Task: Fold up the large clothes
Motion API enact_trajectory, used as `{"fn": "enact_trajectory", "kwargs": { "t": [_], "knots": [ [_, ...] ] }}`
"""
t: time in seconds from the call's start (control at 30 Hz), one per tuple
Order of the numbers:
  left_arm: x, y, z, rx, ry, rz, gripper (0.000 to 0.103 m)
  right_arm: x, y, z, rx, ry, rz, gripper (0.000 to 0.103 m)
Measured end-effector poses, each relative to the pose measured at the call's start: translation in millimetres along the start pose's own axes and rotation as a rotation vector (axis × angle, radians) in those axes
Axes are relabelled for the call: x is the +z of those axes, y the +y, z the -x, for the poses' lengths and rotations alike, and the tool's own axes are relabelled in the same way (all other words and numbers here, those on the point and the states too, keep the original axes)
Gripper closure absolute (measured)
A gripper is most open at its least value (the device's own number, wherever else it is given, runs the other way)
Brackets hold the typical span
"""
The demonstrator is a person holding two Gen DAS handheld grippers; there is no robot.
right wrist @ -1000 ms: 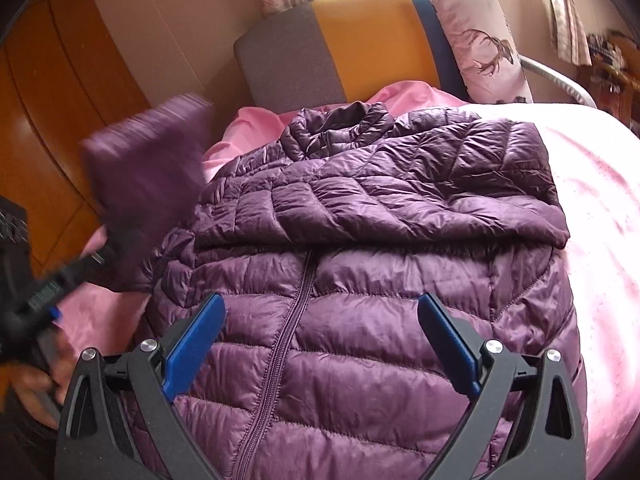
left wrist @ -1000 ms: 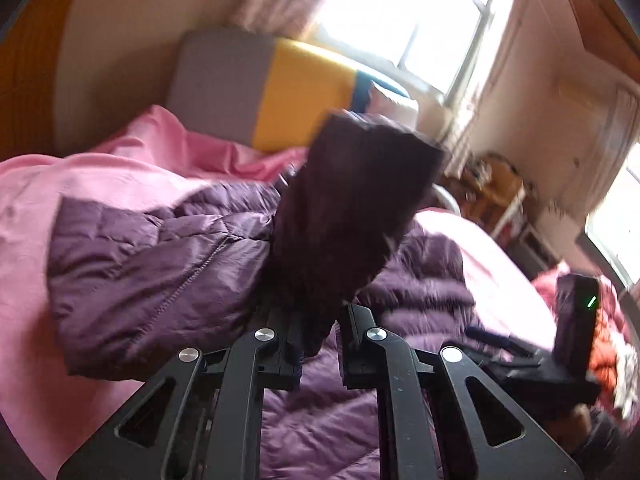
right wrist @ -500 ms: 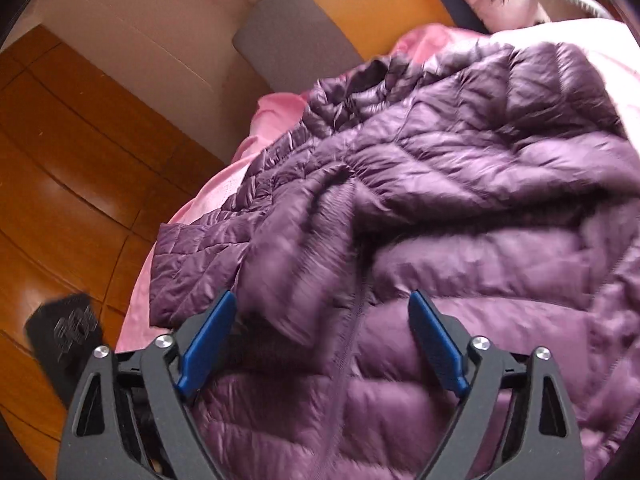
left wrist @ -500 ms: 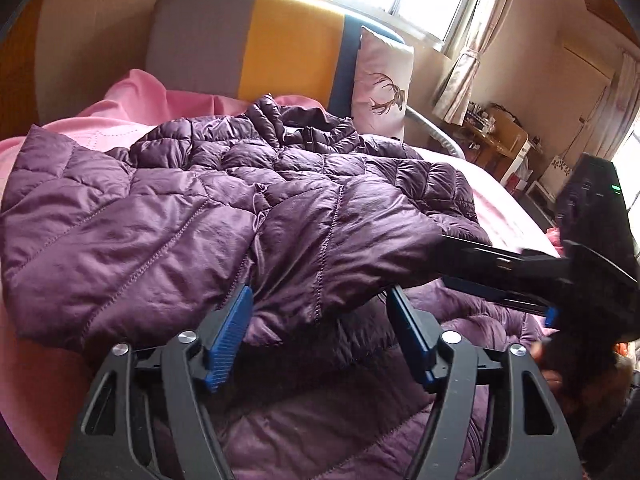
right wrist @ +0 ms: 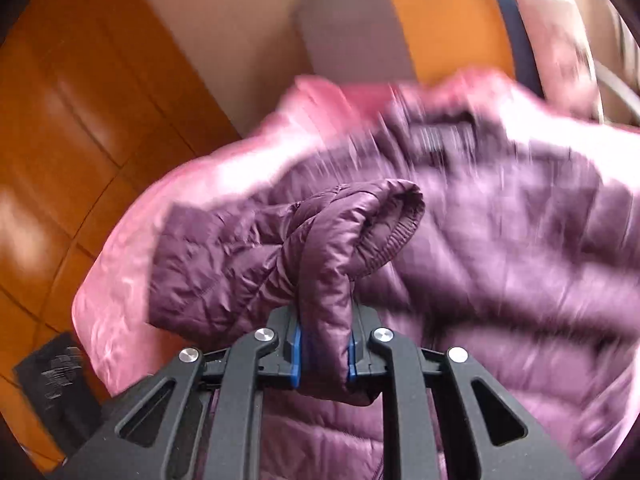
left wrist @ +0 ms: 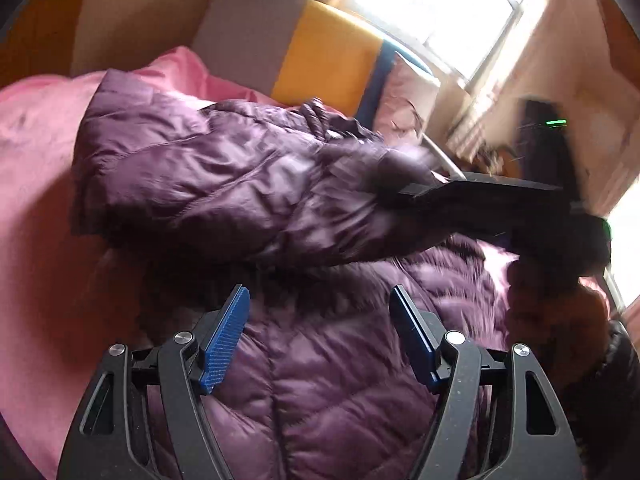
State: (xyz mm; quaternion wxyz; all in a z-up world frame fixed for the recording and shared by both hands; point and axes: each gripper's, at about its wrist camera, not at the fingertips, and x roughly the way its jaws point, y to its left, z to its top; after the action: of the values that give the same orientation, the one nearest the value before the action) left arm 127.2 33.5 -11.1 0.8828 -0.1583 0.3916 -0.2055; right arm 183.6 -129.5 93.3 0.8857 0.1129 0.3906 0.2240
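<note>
A purple quilted puffer jacket (left wrist: 320, 368) lies front up on a pink bedsheet (left wrist: 36, 184). My left gripper (left wrist: 320, 332) is open and empty, just above the jacket's zip line. My right gripper (right wrist: 323, 344) is shut on the cuff end of the jacket's sleeve (right wrist: 344, 240) and holds it lifted over the jacket body (right wrist: 520, 280). In the left wrist view the right gripper (left wrist: 404, 196) reaches in from the right, pulling the sleeve (left wrist: 208, 184) across the jacket.
A grey, yellow and blue headboard cushion (left wrist: 304, 52) and a pale pillow (left wrist: 404, 100) stand at the bed's far end under a bright window. Orange wood flooring (right wrist: 80, 128) lies left of the bed, with a black device (right wrist: 56, 380) on it.
My left gripper let go of the sleeve a second ago and stayed open. My right gripper closed on the sleeve cuff and lifted it across the jacket toward the right.
</note>
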Motion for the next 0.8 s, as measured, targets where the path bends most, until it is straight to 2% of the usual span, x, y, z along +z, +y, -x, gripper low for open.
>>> {"fn": "enact_trajectory", "kwargs": {
  "t": [0.07,0.17,0.27,0.4,0.57,0.7,0.8],
  "knots": [
    [9,9,0,-0.009,-0.023,0.047,0.028,24,9,27,-0.017,-0.089,0.034,0.089],
    [28,16,0,0.039,-0.068,0.062,0.028,53,10,61,-0.087,-0.205,0.062,0.089],
    [43,26,1,0.068,-0.100,0.090,0.028,69,-10,76,-0.145,-0.244,0.024,0.089],
    [57,30,-4,0.082,-0.103,0.077,0.028,70,-48,81,-0.188,-0.241,-0.064,0.089],
    [65,25,-26,0.067,-0.062,0.045,0.028,55,-98,85,-0.262,-0.218,-0.167,0.089],
    [69,22,-44,0.059,-0.019,0.038,0.028,34,-139,74,-0.344,-0.165,-0.243,0.089],
    [66,21,-55,0.066,0.019,0.022,0.028,9,-171,57,-0.373,-0.091,-0.322,0.089]
  ]
}}
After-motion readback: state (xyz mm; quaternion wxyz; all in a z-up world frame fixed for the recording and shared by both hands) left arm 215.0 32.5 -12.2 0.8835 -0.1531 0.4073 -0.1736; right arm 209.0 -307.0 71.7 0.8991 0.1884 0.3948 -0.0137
